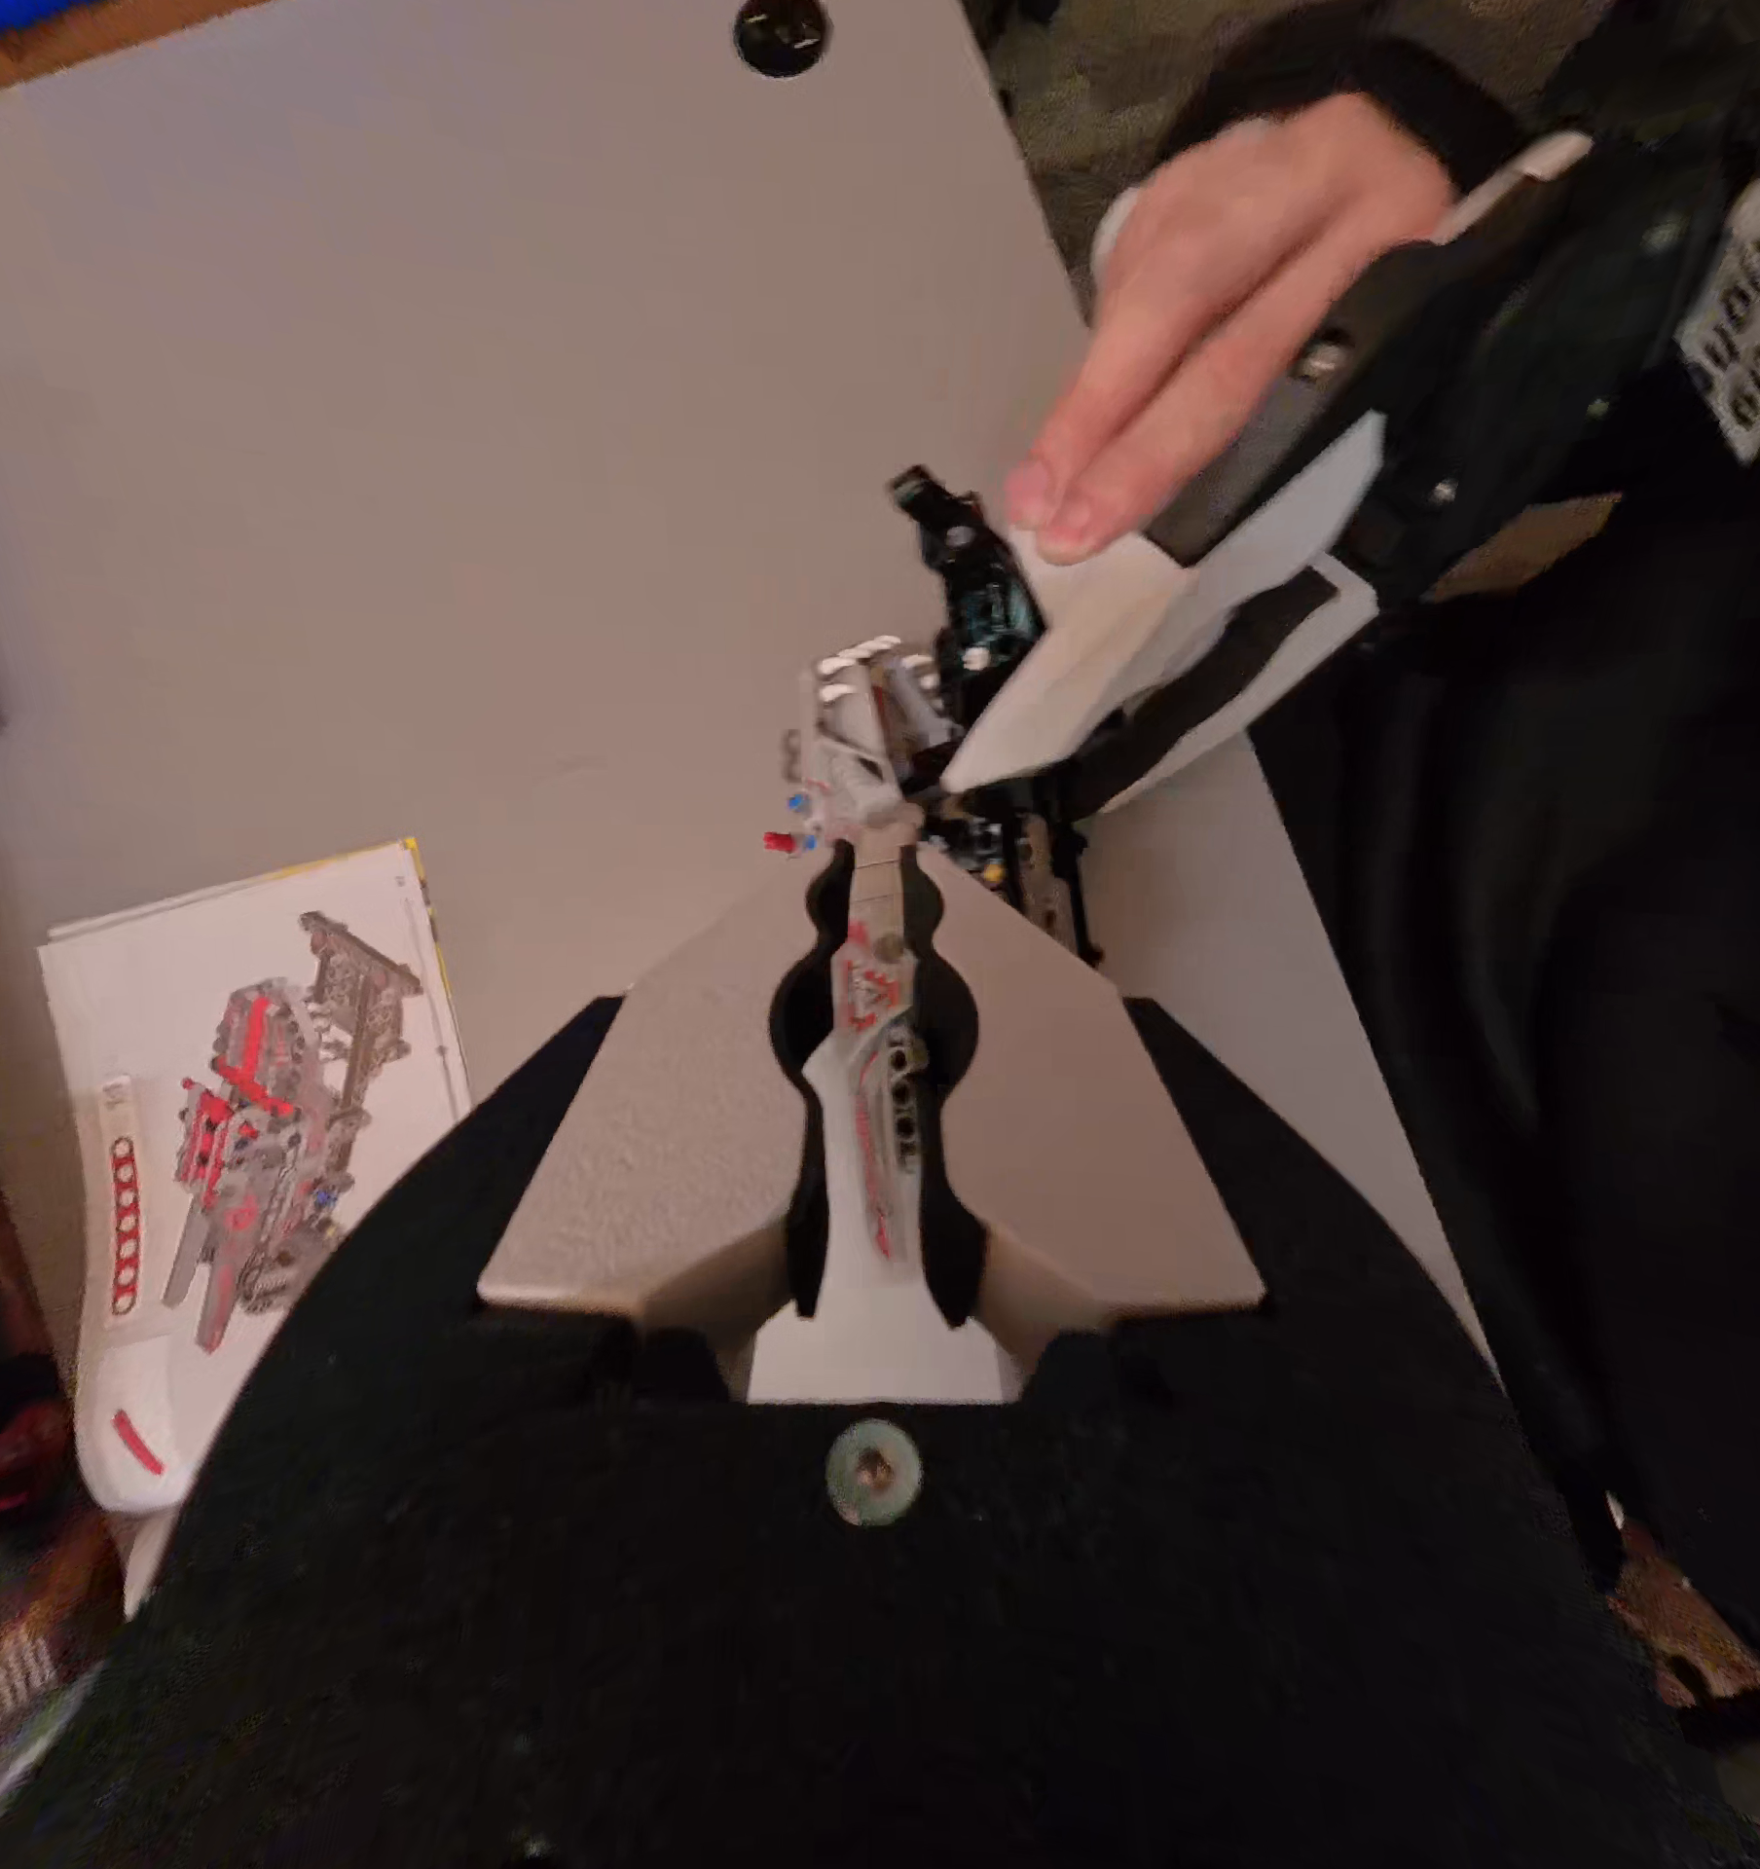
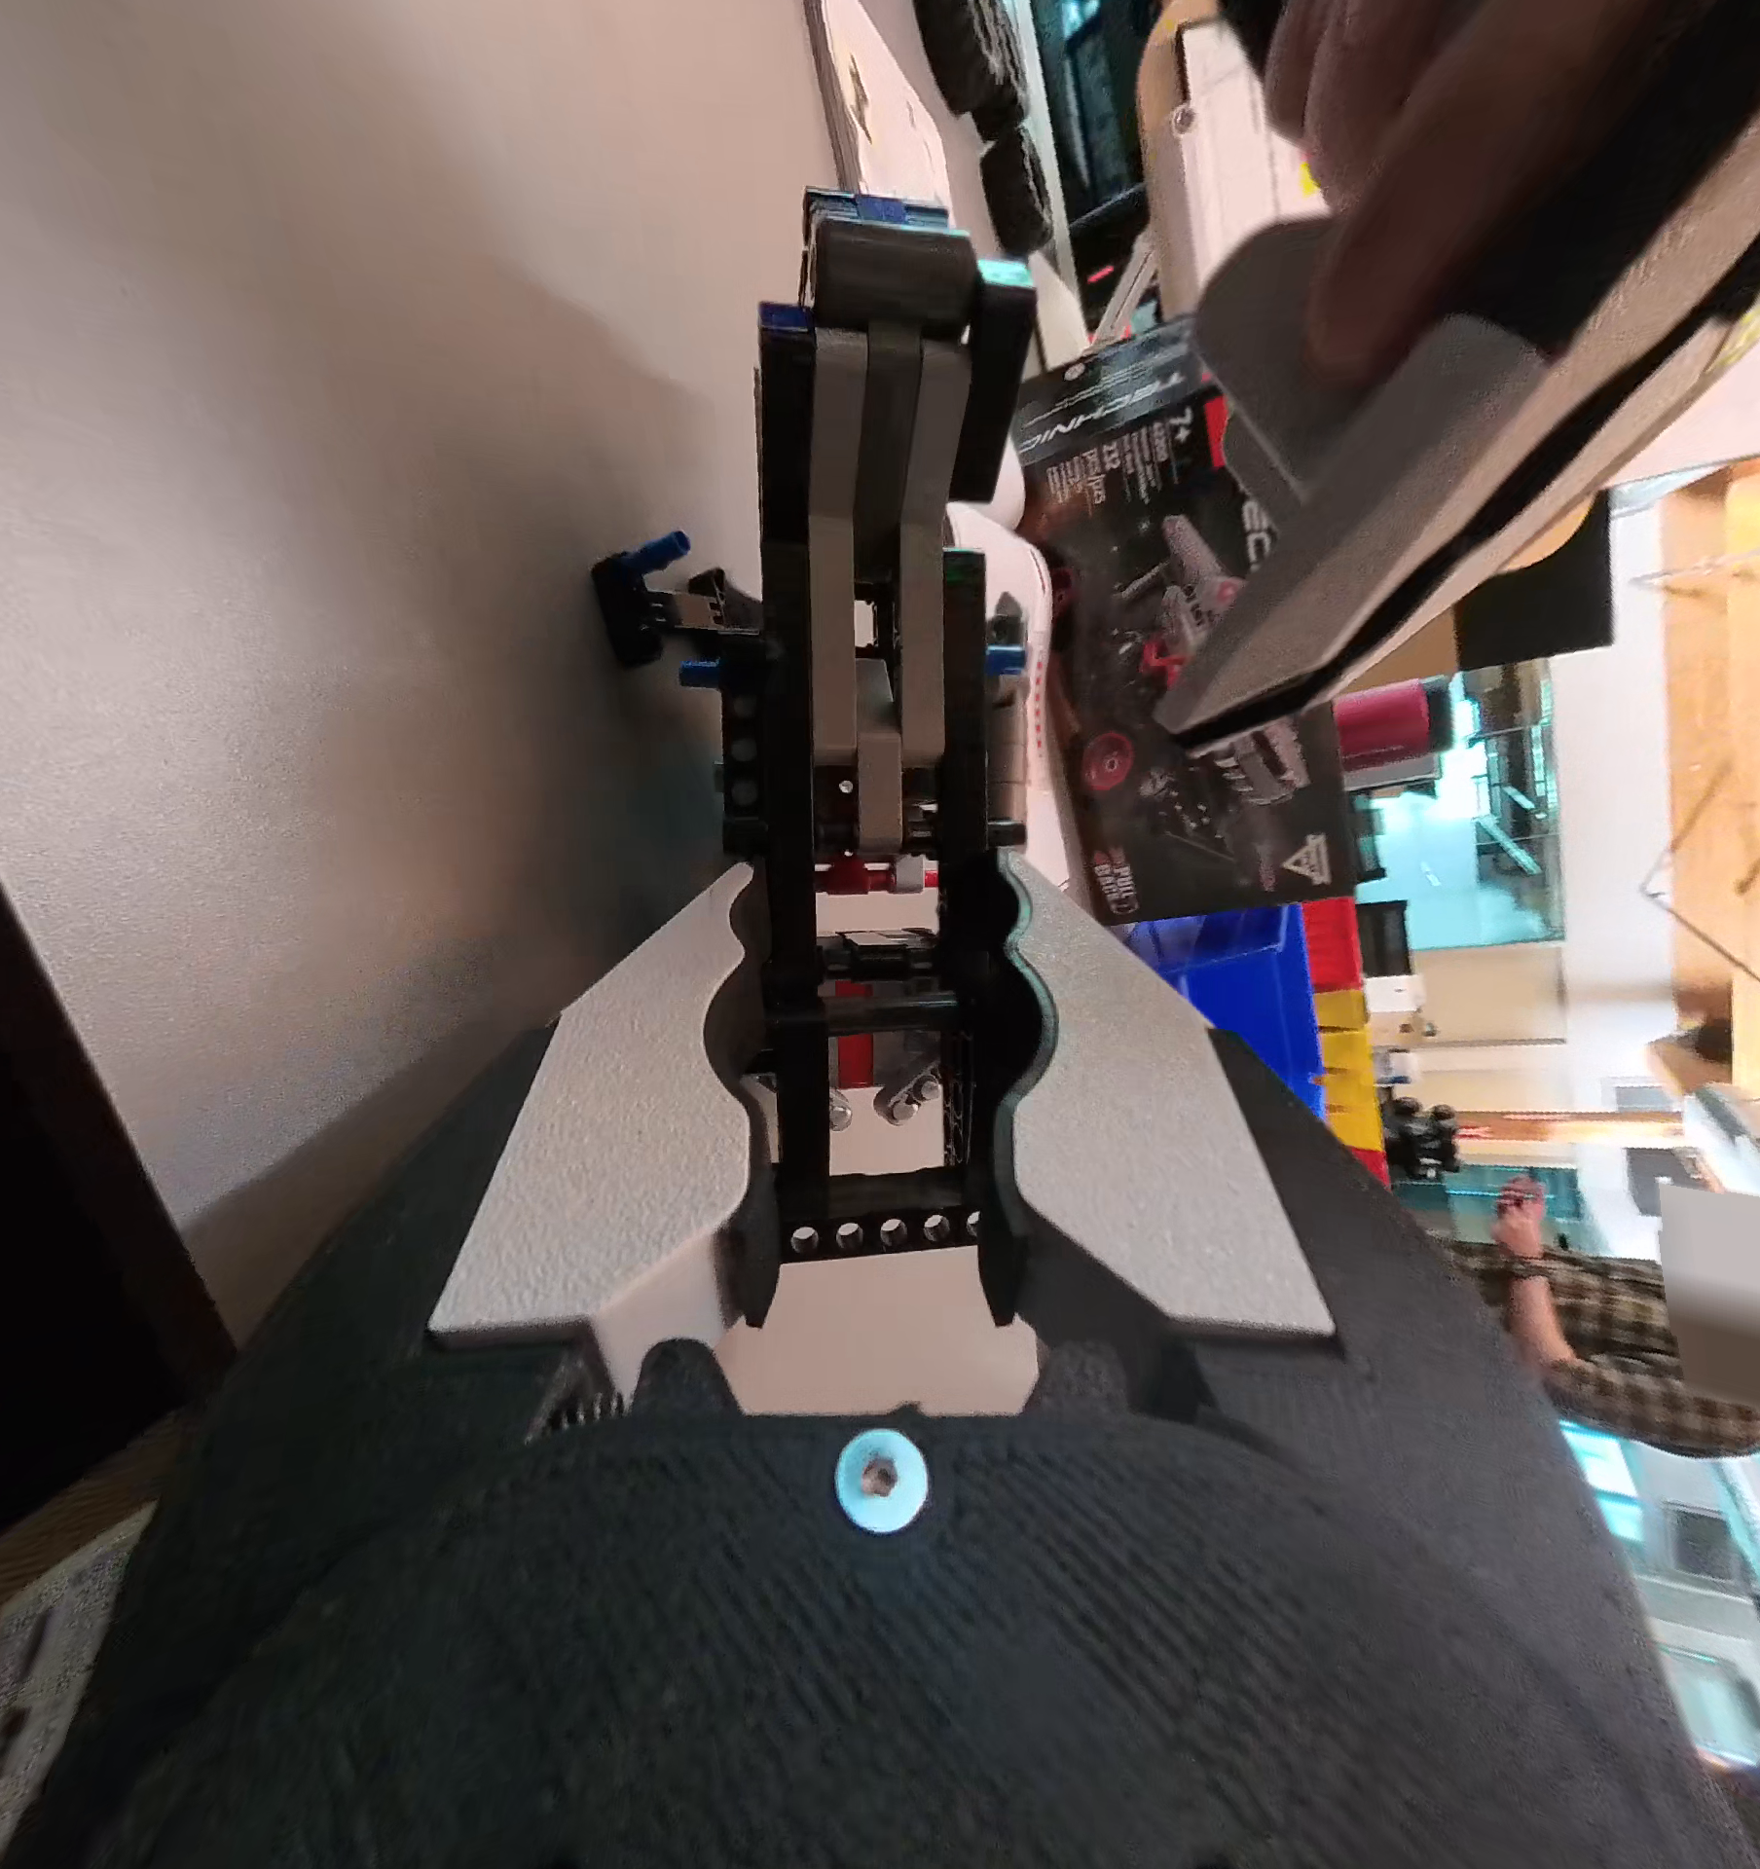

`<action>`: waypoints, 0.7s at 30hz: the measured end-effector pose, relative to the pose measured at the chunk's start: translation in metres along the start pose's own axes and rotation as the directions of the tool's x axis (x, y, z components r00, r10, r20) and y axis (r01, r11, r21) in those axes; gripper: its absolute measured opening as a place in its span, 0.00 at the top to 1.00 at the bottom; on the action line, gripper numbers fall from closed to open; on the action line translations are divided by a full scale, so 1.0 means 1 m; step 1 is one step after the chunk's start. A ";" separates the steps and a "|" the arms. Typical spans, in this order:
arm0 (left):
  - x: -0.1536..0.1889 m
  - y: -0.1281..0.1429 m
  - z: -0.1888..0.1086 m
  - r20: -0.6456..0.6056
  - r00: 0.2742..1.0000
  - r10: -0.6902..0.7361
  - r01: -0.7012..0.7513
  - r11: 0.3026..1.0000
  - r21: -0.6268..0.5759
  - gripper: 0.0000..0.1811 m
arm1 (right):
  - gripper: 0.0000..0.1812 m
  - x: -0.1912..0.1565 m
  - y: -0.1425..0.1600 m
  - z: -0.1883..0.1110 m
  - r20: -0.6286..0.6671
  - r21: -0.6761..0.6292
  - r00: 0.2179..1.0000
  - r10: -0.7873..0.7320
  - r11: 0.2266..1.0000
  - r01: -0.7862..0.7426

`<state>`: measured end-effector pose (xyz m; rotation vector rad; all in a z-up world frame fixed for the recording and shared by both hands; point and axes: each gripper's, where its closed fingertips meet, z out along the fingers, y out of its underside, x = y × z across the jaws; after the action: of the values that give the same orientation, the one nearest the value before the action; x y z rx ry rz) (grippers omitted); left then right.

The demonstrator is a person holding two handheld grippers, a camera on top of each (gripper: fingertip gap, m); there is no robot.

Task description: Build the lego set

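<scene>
The partly built lego model, a black frame (image 1: 977,597) with a grey engine block (image 1: 856,728), is held above the grey table (image 1: 451,405) by both grippers. My left gripper (image 1: 876,880) is shut on the model's white side panel with red markings (image 1: 871,1011). My right gripper (image 1: 1018,748), with a hand on it, comes in from the upper right. In the right wrist view my right gripper (image 2: 876,890) is shut on the black frame (image 2: 790,708) below grey beams (image 2: 886,455). The left gripper (image 2: 1189,728) shows at the upper right.
An open instruction booklet (image 1: 249,1062) lies on the table's left, with a white curved part with red marks (image 1: 133,1416) at its near end. The lego box (image 2: 1250,829) and a blue bin (image 2: 1240,971) stand behind. A person in a plaid shirt (image 2: 1614,1345) is far off.
</scene>
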<state>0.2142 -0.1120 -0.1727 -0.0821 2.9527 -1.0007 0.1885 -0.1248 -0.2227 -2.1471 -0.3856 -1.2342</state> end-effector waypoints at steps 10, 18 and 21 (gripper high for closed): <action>-0.001 0.022 0.014 -0.072 0.997 -0.025 0.015 0.991 -0.137 0.96 | 0.77 -0.010 -0.007 -0.002 -0.108 -0.019 0.968 -0.227 0.974 0.226; 0.019 0.020 0.017 -0.069 0.994 0.080 -0.088 0.988 -0.127 0.95 | 0.77 -0.013 -0.009 0.000 -0.154 -0.027 0.937 -0.315 0.949 0.315; 0.020 0.024 0.020 0.021 0.978 0.206 -0.200 0.965 -0.170 0.93 | 0.77 -0.013 -0.009 0.002 -0.159 -0.036 0.941 -0.299 0.954 0.297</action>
<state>0.1943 -0.1069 -0.2033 0.1929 2.9289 -0.7176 0.1783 -0.1157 -0.2307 -2.0293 -0.6523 -1.5715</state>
